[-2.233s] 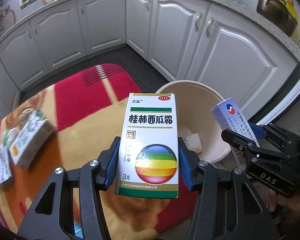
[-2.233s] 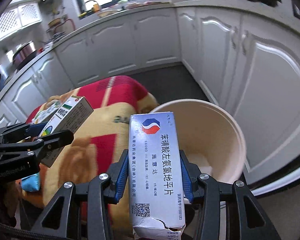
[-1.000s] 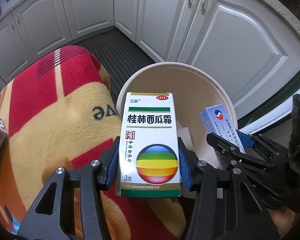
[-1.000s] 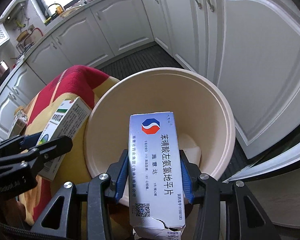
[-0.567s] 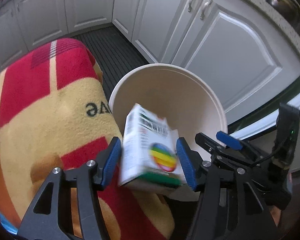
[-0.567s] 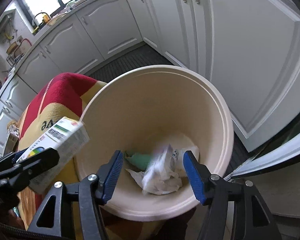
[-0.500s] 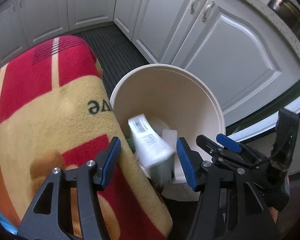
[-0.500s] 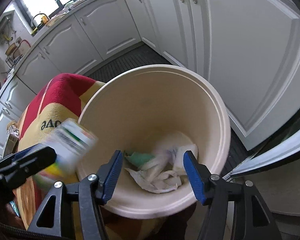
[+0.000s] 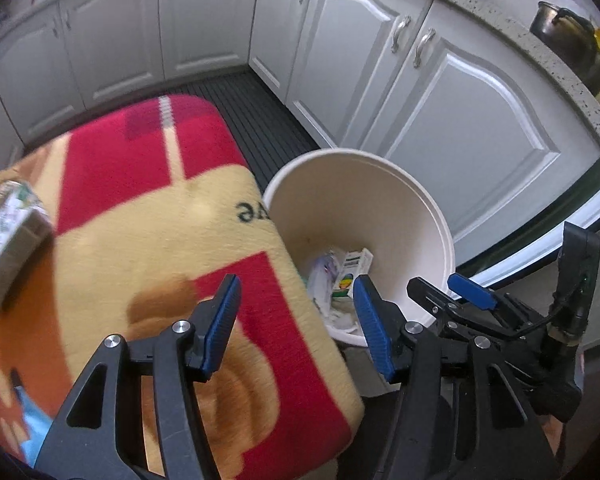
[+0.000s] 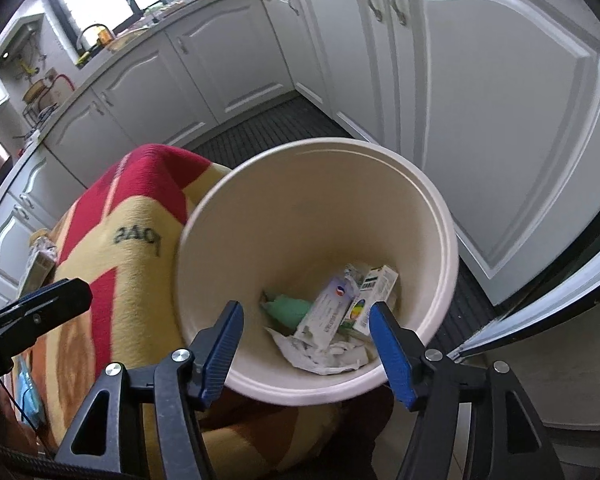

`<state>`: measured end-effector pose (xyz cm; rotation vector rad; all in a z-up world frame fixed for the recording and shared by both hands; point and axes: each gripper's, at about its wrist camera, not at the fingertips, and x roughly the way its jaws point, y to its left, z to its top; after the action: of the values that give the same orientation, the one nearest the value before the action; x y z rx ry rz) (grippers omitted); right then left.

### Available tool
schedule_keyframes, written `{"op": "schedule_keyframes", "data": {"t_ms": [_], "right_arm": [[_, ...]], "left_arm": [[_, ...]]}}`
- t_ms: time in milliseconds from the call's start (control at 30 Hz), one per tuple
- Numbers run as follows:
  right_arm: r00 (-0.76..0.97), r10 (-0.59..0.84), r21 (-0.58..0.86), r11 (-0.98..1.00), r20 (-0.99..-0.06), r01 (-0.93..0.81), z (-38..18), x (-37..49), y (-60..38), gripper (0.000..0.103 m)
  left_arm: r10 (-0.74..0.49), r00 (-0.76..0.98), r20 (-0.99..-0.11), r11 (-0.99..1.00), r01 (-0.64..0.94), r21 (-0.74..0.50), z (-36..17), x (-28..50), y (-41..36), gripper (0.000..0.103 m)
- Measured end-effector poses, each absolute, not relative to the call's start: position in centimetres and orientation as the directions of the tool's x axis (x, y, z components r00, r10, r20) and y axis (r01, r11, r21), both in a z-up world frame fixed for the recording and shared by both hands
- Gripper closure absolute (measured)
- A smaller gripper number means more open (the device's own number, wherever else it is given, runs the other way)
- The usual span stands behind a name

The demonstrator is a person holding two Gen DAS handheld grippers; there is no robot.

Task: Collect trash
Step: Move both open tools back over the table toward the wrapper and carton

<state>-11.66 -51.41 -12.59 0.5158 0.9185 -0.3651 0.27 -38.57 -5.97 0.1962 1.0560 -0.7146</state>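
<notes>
Both boxes have left the claws: the rainbow-marked box (image 10: 374, 292) and the blue-and-white box (image 10: 332, 312) now lie in the cream bin (image 10: 440, 216), beyond and below the tips. The left gripper (image 9: 296, 320) stands parted and empty. The right gripper (image 10: 306, 340), whose jaws have just been opening, is empty too.

Red-yellow blanket (image 9: 148, 240) covers surface; blurred carton (image 9: 8, 236) lies on it, far left edge.

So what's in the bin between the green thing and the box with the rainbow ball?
In the right wrist view, the blue and white medicine box lies between the green wad and the rainbow box, on crumpled paper.
</notes>
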Motion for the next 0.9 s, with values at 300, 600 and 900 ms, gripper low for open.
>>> {"op": "schedule_keyframes", "data": {"t_ms": [300,600,900], "right_arm": [[0.598,-0.07,0.252,0.863,-0.798,0.437,-9.8,-11.1,-47.6,0.032],[0.629,-0.03,0.252,0.901,-0.777,0.354,-7.8,-9.3,-43.2,0.03],[0.63,0.05,0.251,0.939,-0.775,0.233,-7.4,-5.8,-37.7,0.027]], "left_arm": [[-0.414,0.429,-0.803,0.797,0.597,-0.093,-3.1,-0.8,-33.9,0.046],[-0.344,0.508,-0.79,0.854,0.518,-0.039,-2.4,-0.4,-27.7,0.046],[-0.275,0.516,-0.811,0.913,0.405,-0.052,-3.0,2.3,-19.1,0.046]]}}
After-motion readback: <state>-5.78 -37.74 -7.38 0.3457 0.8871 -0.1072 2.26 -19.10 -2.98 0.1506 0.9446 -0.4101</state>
